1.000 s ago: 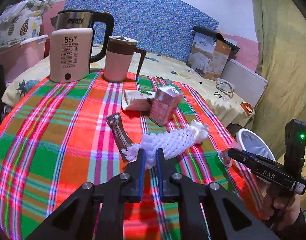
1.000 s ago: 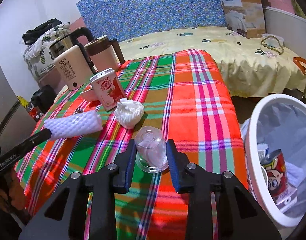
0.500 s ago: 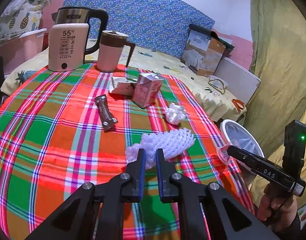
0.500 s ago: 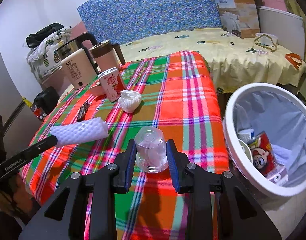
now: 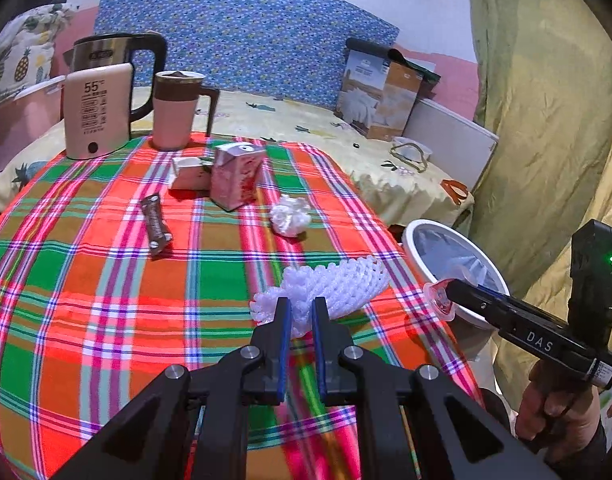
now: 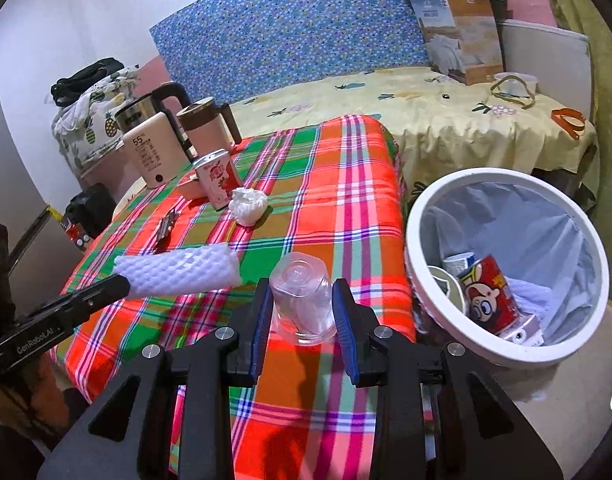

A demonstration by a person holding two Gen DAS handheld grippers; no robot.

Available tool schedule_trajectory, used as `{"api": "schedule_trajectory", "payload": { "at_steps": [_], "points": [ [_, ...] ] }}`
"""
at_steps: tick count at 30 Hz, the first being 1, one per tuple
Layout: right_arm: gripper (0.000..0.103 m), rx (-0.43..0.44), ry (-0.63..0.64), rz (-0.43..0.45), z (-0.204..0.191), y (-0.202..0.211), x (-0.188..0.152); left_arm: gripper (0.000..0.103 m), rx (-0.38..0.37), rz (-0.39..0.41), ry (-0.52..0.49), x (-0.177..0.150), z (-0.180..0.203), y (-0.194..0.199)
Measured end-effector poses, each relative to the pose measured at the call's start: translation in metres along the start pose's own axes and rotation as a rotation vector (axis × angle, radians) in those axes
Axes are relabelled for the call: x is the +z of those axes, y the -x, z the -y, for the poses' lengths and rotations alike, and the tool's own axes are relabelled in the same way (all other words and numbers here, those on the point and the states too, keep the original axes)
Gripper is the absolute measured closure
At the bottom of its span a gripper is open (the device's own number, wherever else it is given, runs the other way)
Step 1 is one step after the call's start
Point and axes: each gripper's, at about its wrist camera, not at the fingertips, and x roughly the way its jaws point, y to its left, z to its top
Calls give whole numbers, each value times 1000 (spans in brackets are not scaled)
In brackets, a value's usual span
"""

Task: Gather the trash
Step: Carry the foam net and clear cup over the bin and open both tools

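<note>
My left gripper (image 5: pixel 301 308) is shut on one end of a white foam net sleeve (image 5: pixel 338 286), held above the plaid tablecloth (image 5: pixel 105 280); the sleeve (image 6: pixel 177 270) also shows in the right wrist view. My right gripper (image 6: pixel 303 300) is shut on a clear plastic cup (image 6: pixel 303 298), held upside down near the table's right edge. The white trash bin (image 6: pixel 422 288) stands just right of it, lined with a grey bag and holding a red can (image 6: pixel 488 294). On the table lie a crumpled white tissue (image 5: pixel 290 220), a pink drink carton (image 5: pixel 235 176) and a brown wrapper (image 5: pixel 155 224).
A kettle (image 5: pixel 97 108) and a pink mug (image 5: pixel 175 116) stand at the table's far left, with a small white box (image 5: pixel 189 172) beside the carton. Behind is a bed with a yellow sheet (image 6: pixel 446 120) and a cardboard box (image 6: pixel 462 36). A green curtain (image 5: pixel 546 120) hangs at right.
Both grippers have drawn back toward the table's right edge with their loads. The trash bin has come fuller into the right wrist view, and the tissue now shows apart from the foam sleeve.
</note>
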Motion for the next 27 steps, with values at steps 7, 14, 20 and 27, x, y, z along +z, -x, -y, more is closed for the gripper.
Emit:
{"api": "schedule_trajectory", "payload": {
  "at_steps": [7,14,20,27],
  "points": [
    [70,-24,-27,21,13,10,-2,93,-24,-6,-28,4,22,-9],
    [70,-67,-67,47,31,21,-4,93,-63,-23,-59,10,47,-25],
    [70,-120,-117,72,59,33,-4,93,-100,-30,-104,17,77,-37],
    [70,-171,-172,94,85,42,-4,93,-139,-40,-154,23,108,-54]
  ]
}}
